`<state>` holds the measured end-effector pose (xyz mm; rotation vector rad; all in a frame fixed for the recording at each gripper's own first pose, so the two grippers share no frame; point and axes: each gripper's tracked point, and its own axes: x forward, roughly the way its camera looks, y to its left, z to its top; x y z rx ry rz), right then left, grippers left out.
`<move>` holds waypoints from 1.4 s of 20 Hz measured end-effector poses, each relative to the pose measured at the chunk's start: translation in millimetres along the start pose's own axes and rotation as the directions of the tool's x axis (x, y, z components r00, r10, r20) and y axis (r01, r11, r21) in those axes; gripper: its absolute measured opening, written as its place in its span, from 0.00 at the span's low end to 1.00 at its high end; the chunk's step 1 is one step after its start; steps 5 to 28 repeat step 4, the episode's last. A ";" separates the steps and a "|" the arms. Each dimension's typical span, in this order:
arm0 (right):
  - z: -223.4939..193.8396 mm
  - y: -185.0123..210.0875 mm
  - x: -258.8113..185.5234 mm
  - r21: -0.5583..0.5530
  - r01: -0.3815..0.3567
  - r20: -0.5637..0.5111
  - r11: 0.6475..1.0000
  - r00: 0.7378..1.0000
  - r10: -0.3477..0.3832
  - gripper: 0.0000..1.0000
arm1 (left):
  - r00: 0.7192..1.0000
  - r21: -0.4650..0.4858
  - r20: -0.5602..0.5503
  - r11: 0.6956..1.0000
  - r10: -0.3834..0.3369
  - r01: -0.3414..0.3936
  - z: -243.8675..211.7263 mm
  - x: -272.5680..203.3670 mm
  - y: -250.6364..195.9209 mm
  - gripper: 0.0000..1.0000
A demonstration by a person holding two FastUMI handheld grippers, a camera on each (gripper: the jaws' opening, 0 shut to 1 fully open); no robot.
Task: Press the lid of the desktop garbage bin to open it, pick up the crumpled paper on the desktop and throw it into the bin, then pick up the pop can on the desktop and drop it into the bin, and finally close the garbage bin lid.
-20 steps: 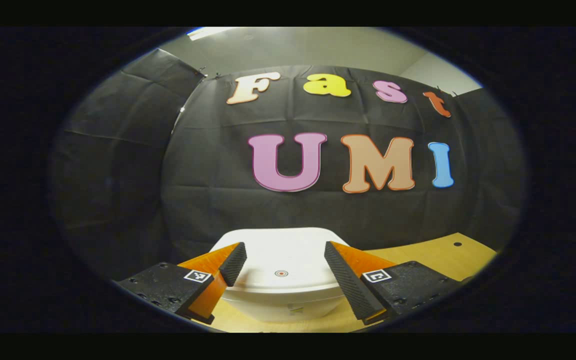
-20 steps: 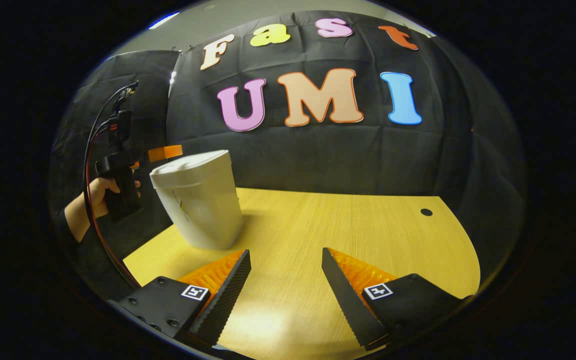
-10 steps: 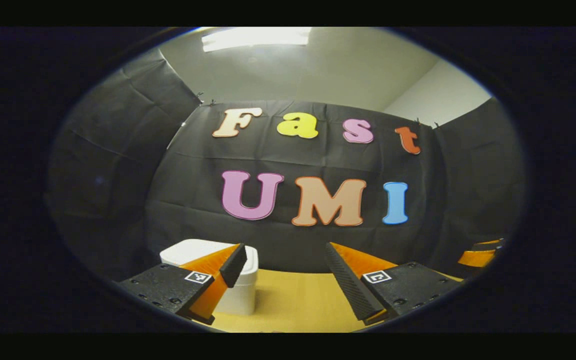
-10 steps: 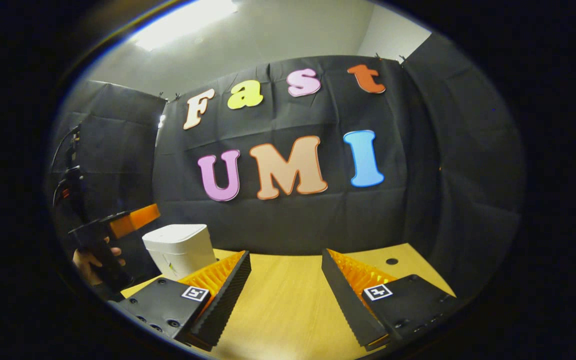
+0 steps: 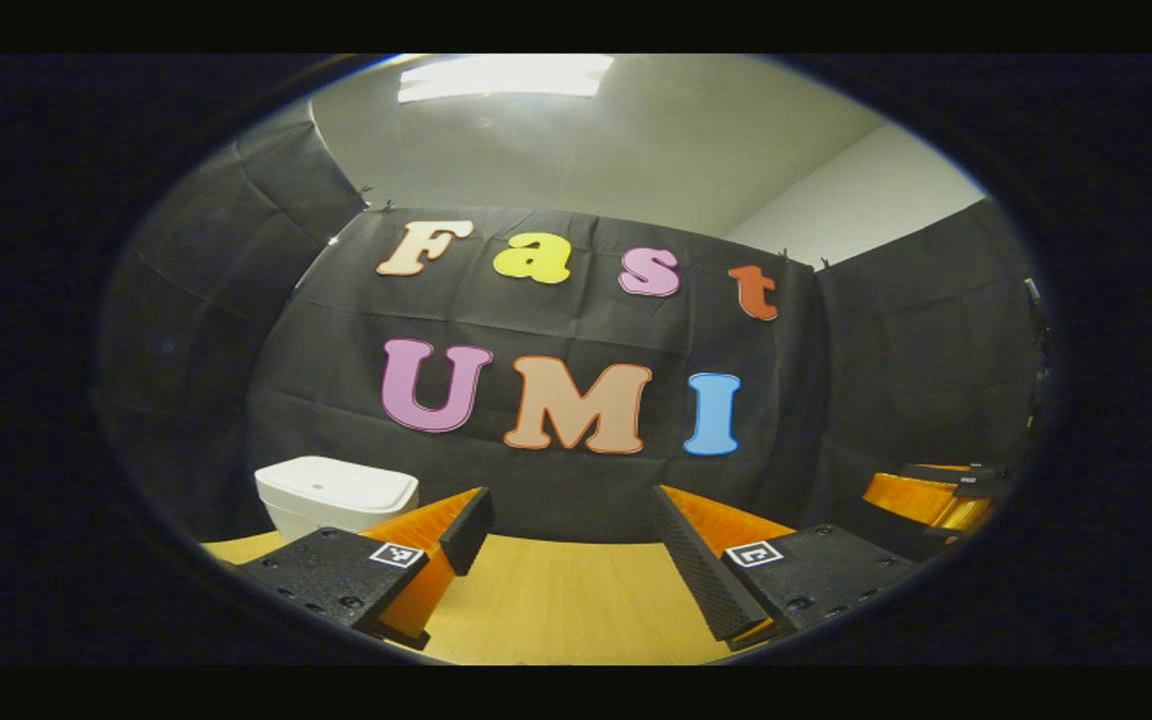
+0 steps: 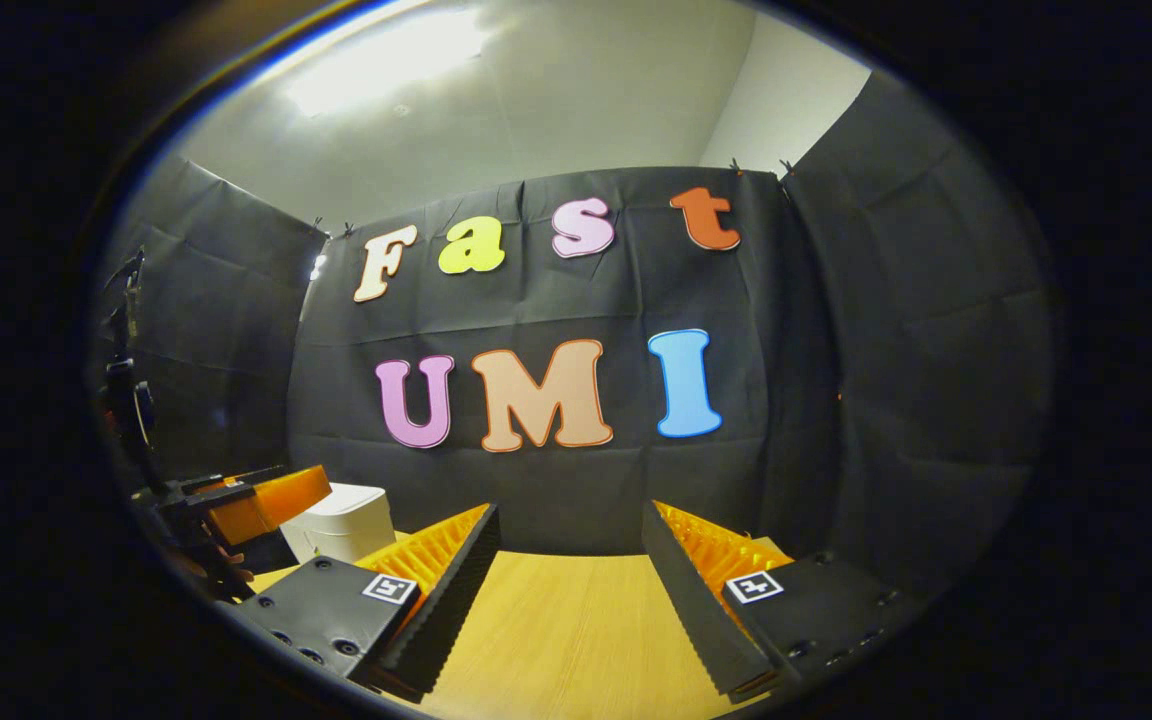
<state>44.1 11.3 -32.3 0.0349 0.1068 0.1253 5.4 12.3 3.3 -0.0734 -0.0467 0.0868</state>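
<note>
Here the left tool and right tool both gape, holding nothing; the bin, lid closed, stands far left on the counter, where the right gripper view shows a hand

Nothing legible is showing: the square coded markers on the tongs are carrying patterns, not text.

black tongs, square markers, likely screws
</note>
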 end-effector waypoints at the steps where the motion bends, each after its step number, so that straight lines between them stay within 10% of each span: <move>1: 1.8 2.3 -3.3 0.007 0.001 0.004 1.000 1.000 -0.001 0.96 | 1.000 -0.003 -0.014 1.000 -0.009 0.009 -2.4 -0.8 -2.0 0.93; 28: 8.6 6.0 -5.8 -0.006 0.011 0.025 1.000 1.000 -0.011 0.96 | 1.000 -0.001 0.015 1.000 -0.017 0.017 10.9 -0.7 2.2 0.92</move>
